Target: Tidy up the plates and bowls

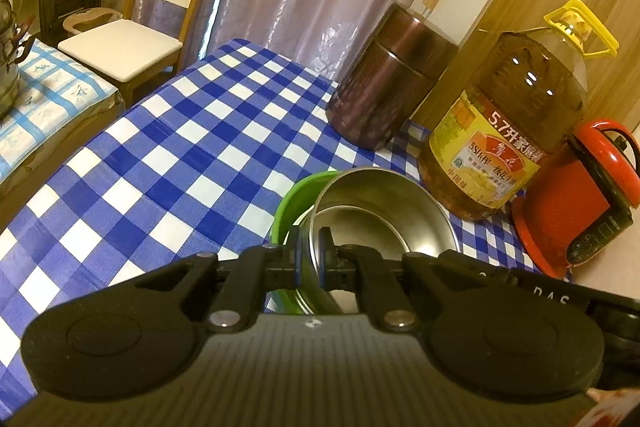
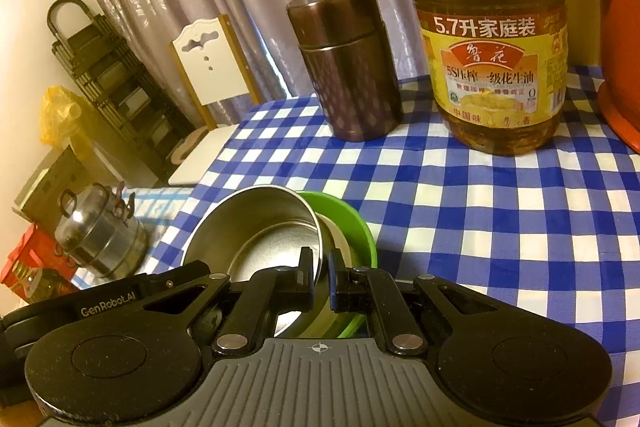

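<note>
A steel bowl (image 1: 384,215) (image 2: 256,227) sits tilted inside a green bowl (image 1: 288,207) (image 2: 348,219) on the blue-and-white checked table (image 1: 180,147) (image 2: 480,219). More steel shows beneath it in the green bowl. My left gripper (image 1: 312,255) is shut on the steel bowl's left rim, one finger inside and one outside. My right gripper (image 2: 320,269) is shut on the same bowl's right rim. Each gripper's body shows at the edge of the other's view.
A brown metal flask (image 1: 384,79) (image 2: 348,67), a large oil bottle (image 1: 508,119) (image 2: 492,39) and a red cooker (image 1: 580,195) (image 2: 620,27) stand close behind the bowls. A white chair (image 1: 160,7) and a steel steamer pot (image 2: 100,235) are off the table's left side.
</note>
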A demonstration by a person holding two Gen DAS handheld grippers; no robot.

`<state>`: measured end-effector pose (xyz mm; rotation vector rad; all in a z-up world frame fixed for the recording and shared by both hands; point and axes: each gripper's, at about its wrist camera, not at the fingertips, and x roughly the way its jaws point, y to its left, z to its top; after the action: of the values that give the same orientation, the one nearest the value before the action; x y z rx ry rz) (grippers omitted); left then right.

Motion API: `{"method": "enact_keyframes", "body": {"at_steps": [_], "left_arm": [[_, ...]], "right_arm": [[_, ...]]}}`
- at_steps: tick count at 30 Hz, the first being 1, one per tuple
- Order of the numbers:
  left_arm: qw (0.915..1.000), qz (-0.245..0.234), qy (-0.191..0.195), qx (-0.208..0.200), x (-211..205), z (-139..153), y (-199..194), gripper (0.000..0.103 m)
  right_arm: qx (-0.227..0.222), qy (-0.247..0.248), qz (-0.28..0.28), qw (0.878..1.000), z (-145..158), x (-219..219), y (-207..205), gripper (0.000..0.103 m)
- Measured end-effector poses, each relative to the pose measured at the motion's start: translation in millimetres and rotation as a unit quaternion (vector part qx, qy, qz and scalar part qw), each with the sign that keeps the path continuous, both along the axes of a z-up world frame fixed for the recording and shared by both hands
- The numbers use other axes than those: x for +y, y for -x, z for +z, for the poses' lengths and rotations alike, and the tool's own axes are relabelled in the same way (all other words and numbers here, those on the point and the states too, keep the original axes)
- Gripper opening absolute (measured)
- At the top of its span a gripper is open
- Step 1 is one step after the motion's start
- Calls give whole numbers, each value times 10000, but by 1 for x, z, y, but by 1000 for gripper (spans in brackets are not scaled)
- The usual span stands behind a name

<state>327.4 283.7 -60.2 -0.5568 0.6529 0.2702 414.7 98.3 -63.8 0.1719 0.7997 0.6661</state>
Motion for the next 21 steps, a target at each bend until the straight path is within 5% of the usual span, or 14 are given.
{"method": "enact_keyframes", "body": {"at_steps": [3, 11, 13, 15, 16, 21], "left_arm": [[10000, -2, -2, 54, 0, -1, -2, 18], [9997, 152, -47, -188, 5, 6, 5, 20], [9996, 191, -57, -224, 6, 7, 7, 21], [9995, 213, -60, -236, 8, 7, 7, 26], [9995, 212, -65, -231, 8, 6, 7, 27], [9997, 178, -150, -112, 9, -1, 3, 31]], "right_arm": [[0, -122, -1, 9999, 1, -1, -1, 8], [-73, -322, -263, 9991, 7, -13, -4, 13], [-62, -291, -340, 9990, 6, -16, -7, 22], [-63, -237, -422, 9988, 5, -18, -8, 49], [-66, -237, -453, 9987, 4, -19, -8, 54], [47, -160, -437, 9989, -5, -20, -11, 55]]}}
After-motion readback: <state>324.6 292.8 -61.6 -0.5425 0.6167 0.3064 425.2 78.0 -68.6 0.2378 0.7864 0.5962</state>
